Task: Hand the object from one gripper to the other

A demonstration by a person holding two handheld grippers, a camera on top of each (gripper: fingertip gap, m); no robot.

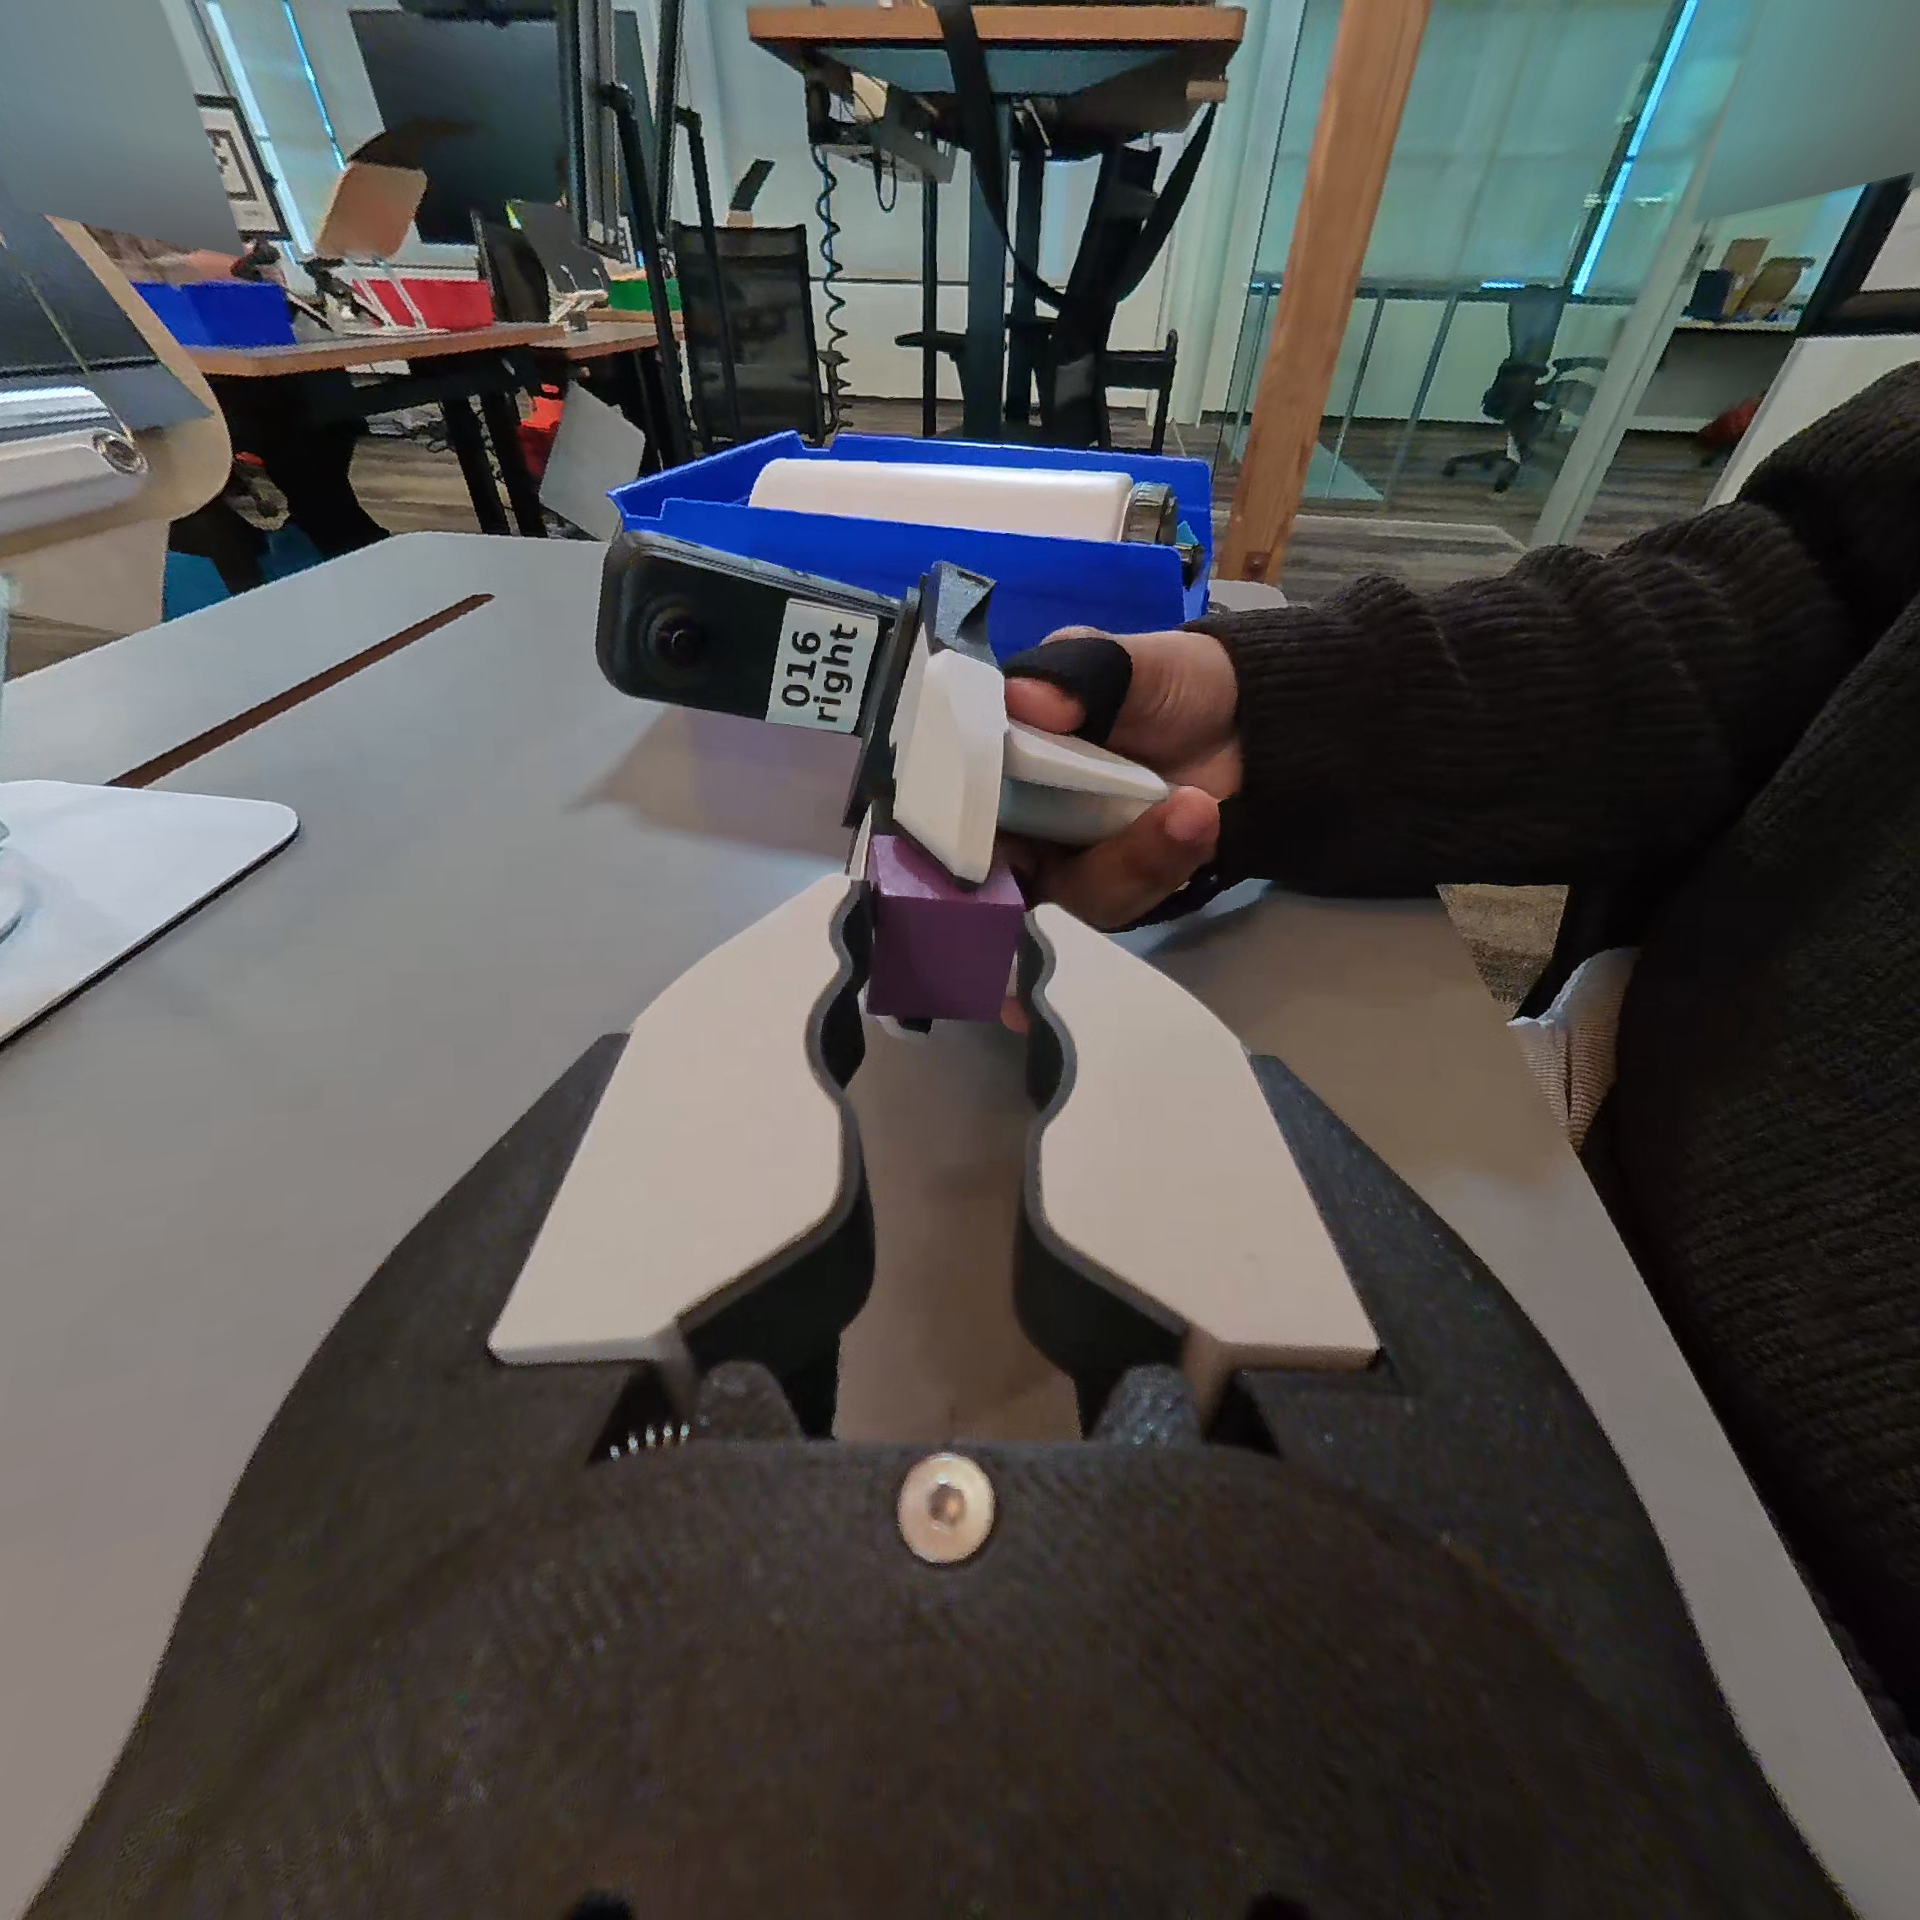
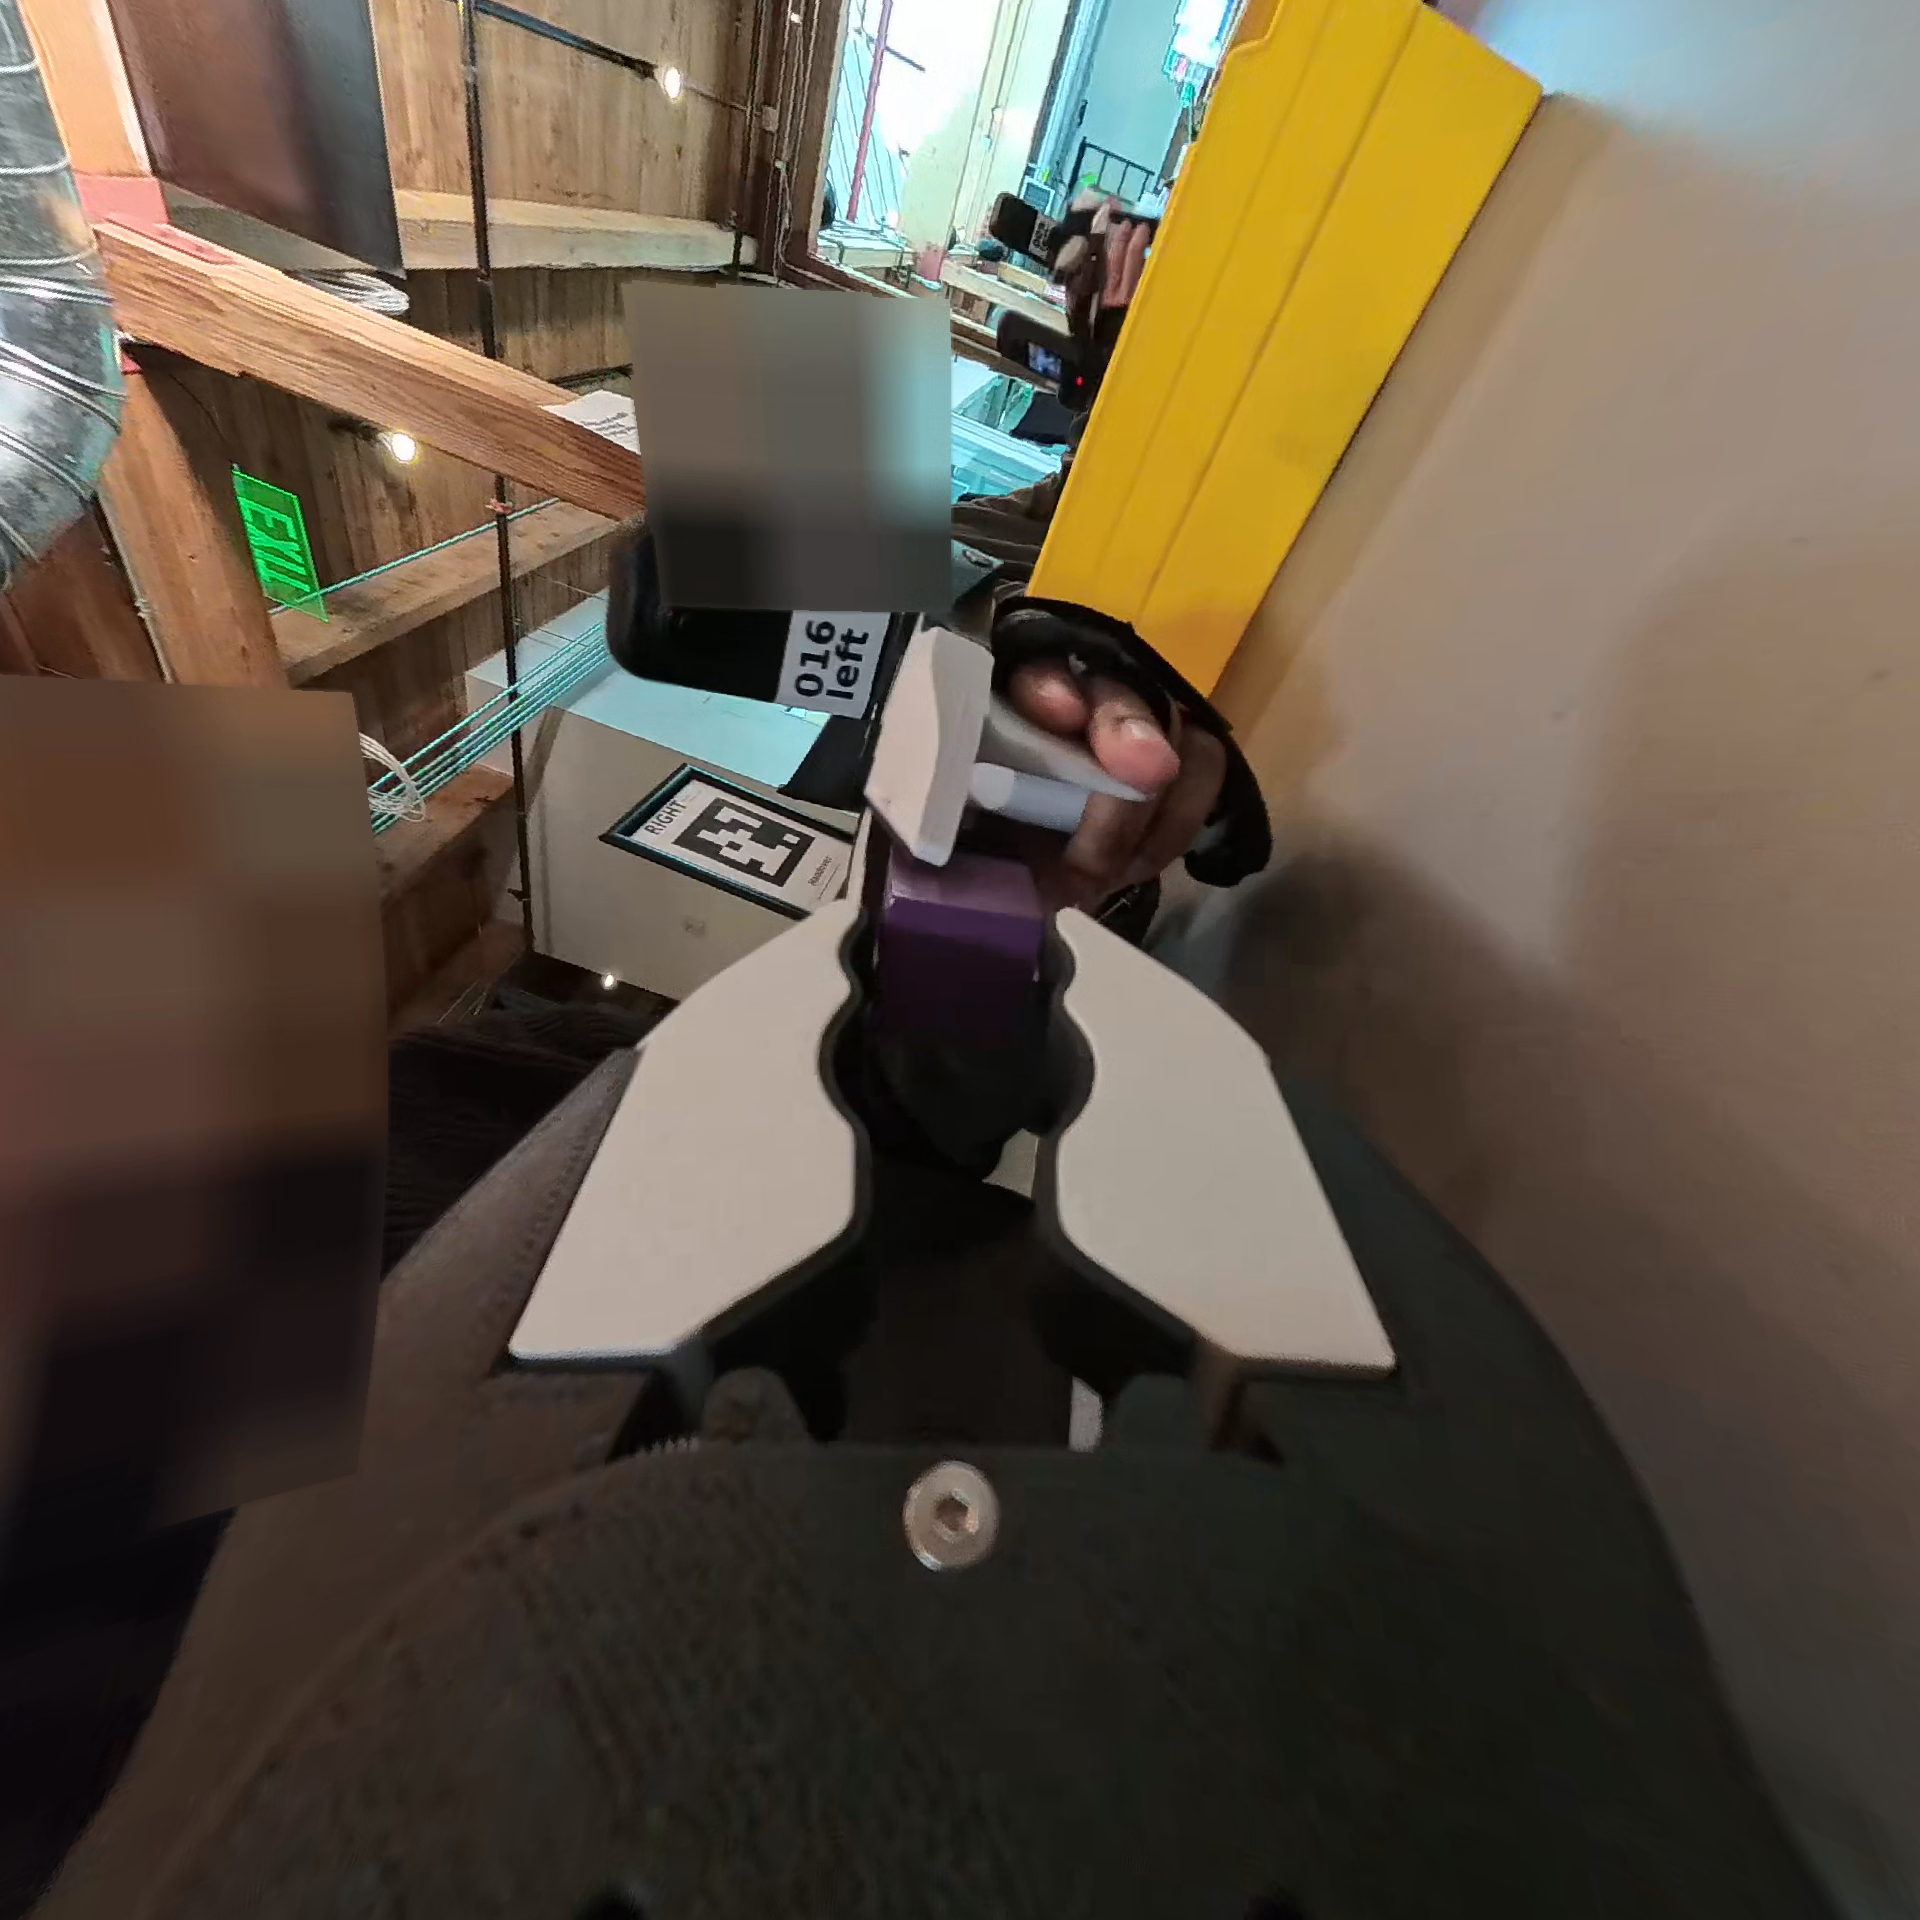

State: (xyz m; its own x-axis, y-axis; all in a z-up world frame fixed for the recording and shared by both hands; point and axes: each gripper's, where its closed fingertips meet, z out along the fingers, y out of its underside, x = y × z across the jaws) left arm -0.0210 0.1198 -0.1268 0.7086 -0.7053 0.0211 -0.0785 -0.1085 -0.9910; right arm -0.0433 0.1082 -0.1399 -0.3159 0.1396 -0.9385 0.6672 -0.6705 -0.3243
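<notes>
A purple block (image 1: 940, 951) sits between the fingertips of my left gripper (image 1: 943, 935), whose jaws press on its two sides above the grey table (image 1: 416, 831). My right gripper (image 1: 914, 862) comes down from above, held by a hand (image 1: 1132, 748), with its white fingers (image 1: 951, 769) on the block's top. In the right wrist view the same block (image 2: 961, 956) is clamped between my right gripper's (image 2: 958, 940) jaws, and the left gripper (image 2: 935, 862) reaches it from the far side. Both grippers are shut on the block.
A blue bin (image 1: 1039, 597) holding a white roll (image 1: 935, 499) stands just behind the grippers. A white stand base (image 1: 114, 894) lies at the table's left. A dark sleeve (image 1: 1558, 727) fills the right. A yellow panel (image 2: 1278, 364) shows in the right wrist view. The grippers are tip to tip, or close to it.
</notes>
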